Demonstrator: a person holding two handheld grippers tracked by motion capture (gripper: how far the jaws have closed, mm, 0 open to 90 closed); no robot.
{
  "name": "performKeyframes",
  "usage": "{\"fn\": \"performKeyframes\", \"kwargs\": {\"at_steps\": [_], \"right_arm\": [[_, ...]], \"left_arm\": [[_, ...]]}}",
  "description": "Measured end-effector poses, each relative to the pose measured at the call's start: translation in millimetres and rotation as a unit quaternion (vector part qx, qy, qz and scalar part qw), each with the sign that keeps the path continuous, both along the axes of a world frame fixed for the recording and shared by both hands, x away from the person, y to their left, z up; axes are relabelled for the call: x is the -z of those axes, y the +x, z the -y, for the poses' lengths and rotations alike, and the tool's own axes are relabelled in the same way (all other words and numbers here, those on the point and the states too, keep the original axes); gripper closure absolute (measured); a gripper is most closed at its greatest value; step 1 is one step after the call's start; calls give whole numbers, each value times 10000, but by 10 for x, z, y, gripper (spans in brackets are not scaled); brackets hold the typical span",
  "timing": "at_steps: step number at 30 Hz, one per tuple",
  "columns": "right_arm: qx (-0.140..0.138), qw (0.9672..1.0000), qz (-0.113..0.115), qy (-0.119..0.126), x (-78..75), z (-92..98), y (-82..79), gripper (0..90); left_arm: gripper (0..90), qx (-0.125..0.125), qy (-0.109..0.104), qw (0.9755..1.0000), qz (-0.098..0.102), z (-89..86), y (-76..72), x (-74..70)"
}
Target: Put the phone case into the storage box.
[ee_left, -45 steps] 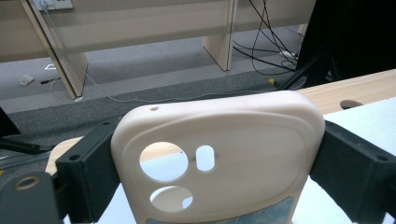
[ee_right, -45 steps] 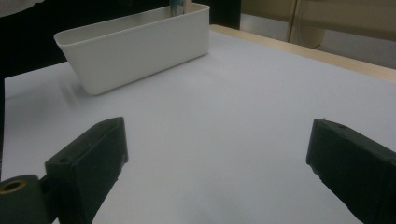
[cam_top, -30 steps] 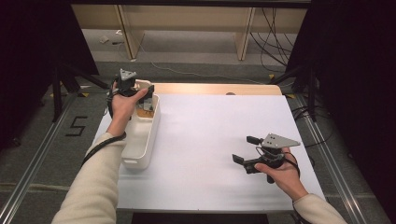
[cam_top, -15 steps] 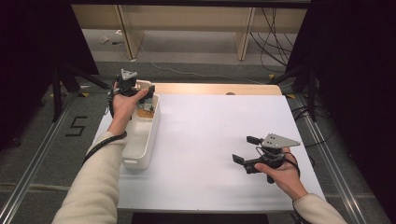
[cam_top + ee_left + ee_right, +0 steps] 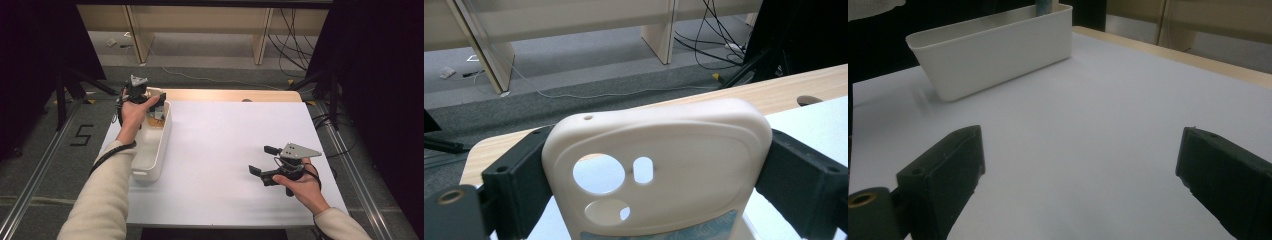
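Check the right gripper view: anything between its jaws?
No. The right gripper's two black jaws stand wide apart with bare white table between them; the white bin sits farther off.

Open tabletop (image 5: 225, 150) is left from the centre toward three o'clock; passage at nine o'clock is barred by the white bin (image 5: 152, 150) along the edge.

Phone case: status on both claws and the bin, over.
Left claw shut on cream phone case, at far end of white bin. Right claw open, nothing in it, over bare white tabletop. Nothing in the way.
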State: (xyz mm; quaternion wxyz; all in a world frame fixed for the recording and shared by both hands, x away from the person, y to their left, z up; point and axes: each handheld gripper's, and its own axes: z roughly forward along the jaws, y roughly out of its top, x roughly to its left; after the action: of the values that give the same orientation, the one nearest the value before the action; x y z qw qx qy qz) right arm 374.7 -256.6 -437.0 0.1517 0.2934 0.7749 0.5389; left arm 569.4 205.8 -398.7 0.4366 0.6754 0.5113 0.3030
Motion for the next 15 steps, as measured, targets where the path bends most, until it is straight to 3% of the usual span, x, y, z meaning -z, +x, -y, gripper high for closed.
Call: {"fn": "performKeyframes", "kwargs": {"at_steps": [15], "right_arm": [[5, 10000, 2, -1, -1, 2, 0, 64]], "left_arm": [[90, 19, -3, 10000, -59, -5, 29, 17]]}}
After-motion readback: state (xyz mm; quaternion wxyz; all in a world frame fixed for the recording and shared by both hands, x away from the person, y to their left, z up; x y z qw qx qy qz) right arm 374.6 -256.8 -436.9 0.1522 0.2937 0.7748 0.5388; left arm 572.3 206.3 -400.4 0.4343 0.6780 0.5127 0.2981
